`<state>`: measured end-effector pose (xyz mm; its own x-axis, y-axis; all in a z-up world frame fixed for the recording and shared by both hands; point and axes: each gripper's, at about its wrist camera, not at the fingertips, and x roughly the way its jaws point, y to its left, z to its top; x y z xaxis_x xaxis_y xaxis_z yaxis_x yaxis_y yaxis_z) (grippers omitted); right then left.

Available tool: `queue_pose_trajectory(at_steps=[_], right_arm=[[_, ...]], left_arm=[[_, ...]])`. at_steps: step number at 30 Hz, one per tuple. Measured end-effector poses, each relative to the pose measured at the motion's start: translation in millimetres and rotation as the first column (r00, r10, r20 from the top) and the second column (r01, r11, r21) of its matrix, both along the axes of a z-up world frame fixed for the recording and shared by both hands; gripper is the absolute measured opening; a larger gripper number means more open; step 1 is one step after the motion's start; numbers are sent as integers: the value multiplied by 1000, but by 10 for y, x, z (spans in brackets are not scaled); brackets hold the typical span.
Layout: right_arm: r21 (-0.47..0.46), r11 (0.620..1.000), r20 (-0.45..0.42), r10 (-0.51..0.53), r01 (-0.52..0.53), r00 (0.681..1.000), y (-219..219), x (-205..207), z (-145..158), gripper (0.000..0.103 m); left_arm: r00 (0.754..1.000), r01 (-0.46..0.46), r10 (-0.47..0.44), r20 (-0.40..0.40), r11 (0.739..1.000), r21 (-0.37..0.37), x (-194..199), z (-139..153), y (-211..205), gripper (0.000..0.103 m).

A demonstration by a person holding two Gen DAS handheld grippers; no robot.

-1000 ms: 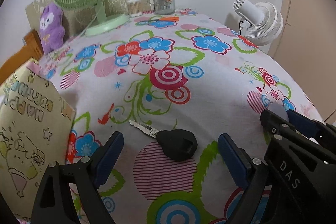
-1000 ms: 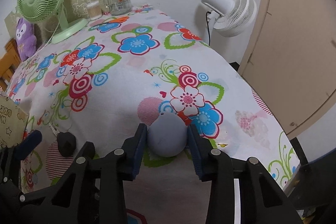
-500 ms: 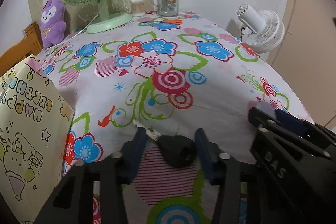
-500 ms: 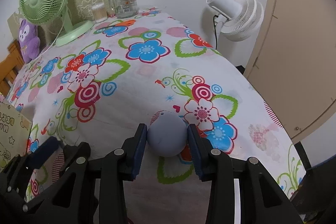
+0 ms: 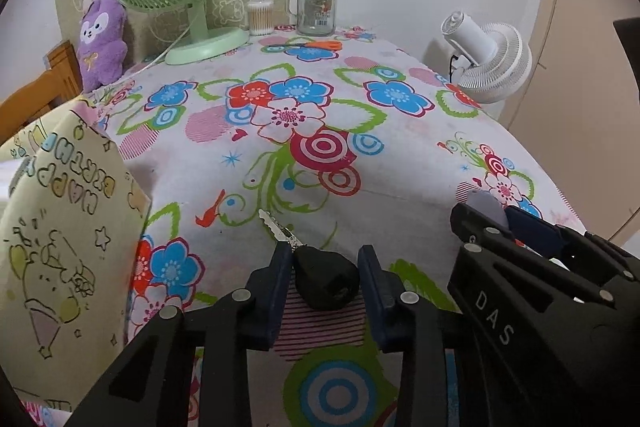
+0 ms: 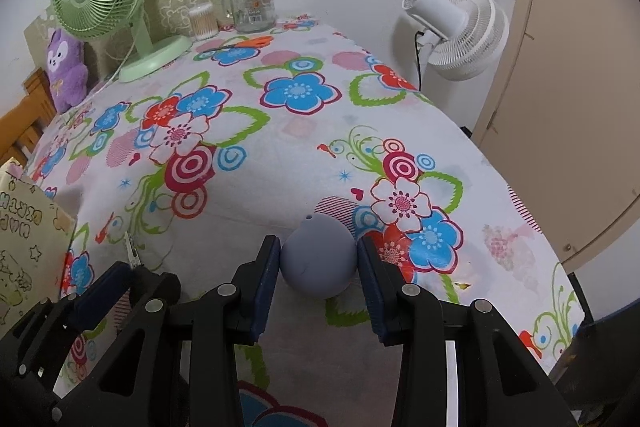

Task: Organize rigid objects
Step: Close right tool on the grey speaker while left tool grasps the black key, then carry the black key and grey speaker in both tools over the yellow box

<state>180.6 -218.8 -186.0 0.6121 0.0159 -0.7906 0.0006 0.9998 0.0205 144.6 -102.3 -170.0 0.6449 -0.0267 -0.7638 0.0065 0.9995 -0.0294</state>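
Gift bag [image 5: 60, 247], table's left edge: reads "HAPPY BIRTHDAY", seen inverted. Left gripper [image 5: 325, 277], near edge: fingers, wide apart a second ago, now clamped on the car key [image 5: 326, 281]; blade points away, the key seemingly lifted clear of the floral cloth [image 5: 400, 163]. Judged secured for sorting. Right gripper [image 6: 318, 267], near right corner: fingers remain clamped on the grey ball [image 6: 318, 259]; body marked "DAS".
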Motion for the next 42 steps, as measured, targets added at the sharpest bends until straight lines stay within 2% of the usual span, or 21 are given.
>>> queue_pose_trajectory(at_steps=[18, 23, 31, 42], right_arm=[[-25, 1000, 67, 10, -8, 998, 103, -266, 352, 43], [-28, 1000, 53, 7, -5, 999, 103, -276, 311, 43], [-21, 1000, 52, 7, -5, 999, 79, -265, 316, 43], [-20, 1000, 78, 15, -13, 997, 191, -314, 565, 43]], left_arm=[[998, -5, 5, 61, 1000, 9, -227, 295, 59, 34], [999, -3, 3, 37, 1000, -3, -218, 232, 56, 34], [999, 8, -8, 47, 1000, 14, -197, 276, 20, 34], [997, 5, -7, 75, 1000, 27, -264, 526, 131, 34]])
